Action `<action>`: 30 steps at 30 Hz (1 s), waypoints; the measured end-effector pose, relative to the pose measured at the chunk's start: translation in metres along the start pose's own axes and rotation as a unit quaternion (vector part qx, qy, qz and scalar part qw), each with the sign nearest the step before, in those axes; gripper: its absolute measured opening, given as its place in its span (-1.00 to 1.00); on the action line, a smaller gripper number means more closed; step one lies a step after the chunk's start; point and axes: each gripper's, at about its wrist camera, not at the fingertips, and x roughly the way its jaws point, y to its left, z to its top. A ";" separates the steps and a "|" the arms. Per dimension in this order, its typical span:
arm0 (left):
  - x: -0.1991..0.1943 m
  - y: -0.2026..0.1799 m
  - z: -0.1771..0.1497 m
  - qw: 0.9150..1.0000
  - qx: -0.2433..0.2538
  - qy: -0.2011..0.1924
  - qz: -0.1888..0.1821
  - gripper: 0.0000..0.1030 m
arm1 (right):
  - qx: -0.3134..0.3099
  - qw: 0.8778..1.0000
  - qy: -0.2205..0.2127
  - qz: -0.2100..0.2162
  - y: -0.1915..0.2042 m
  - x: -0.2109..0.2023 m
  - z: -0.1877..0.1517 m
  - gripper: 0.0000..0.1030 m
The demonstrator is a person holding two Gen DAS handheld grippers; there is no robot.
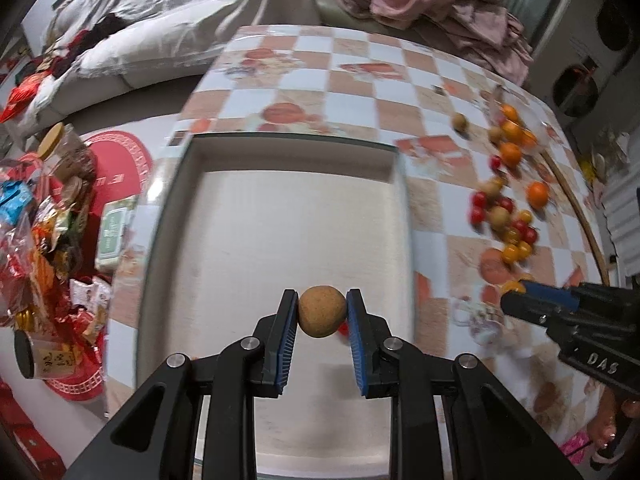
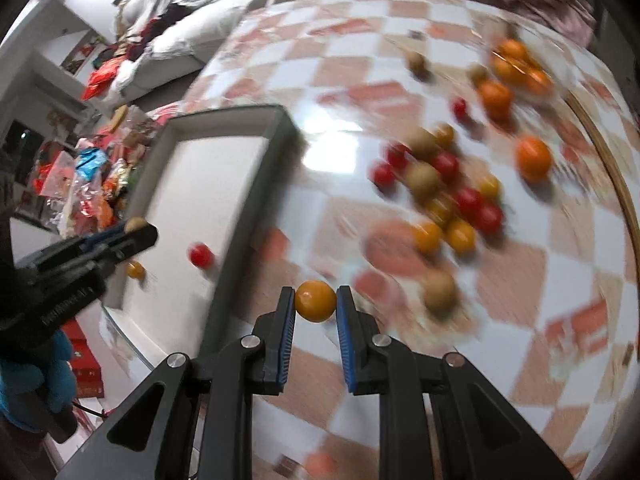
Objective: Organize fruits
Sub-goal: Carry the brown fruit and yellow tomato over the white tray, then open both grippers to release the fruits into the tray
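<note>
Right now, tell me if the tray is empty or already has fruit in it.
Not empty. The right wrist view shows a red tomato and a yellow one lying on the tray floor.

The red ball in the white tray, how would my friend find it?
Find the white tray left of the checkered table. Inside, near its right wall, lies one small red tomato. A yellow fruit sits to its left, so the tomato is the tray's only red thing.
</note>
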 end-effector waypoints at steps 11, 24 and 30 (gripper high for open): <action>0.043 0.055 0.022 0.998 -0.037 0.011 0.039 -0.49 | -0.051 0.998 0.011 0.027 0.065 0.053 0.068 -0.57; 0.074 0.059 0.024 0.998 -0.030 0.036 0.052 -0.49 | -0.070 0.997 0.033 0.004 0.087 0.107 0.099 -0.56; 0.076 0.059 0.024 0.997 -0.023 0.037 0.064 0.39 | -0.085 0.995 0.045 -0.013 0.089 0.117 0.099 -0.55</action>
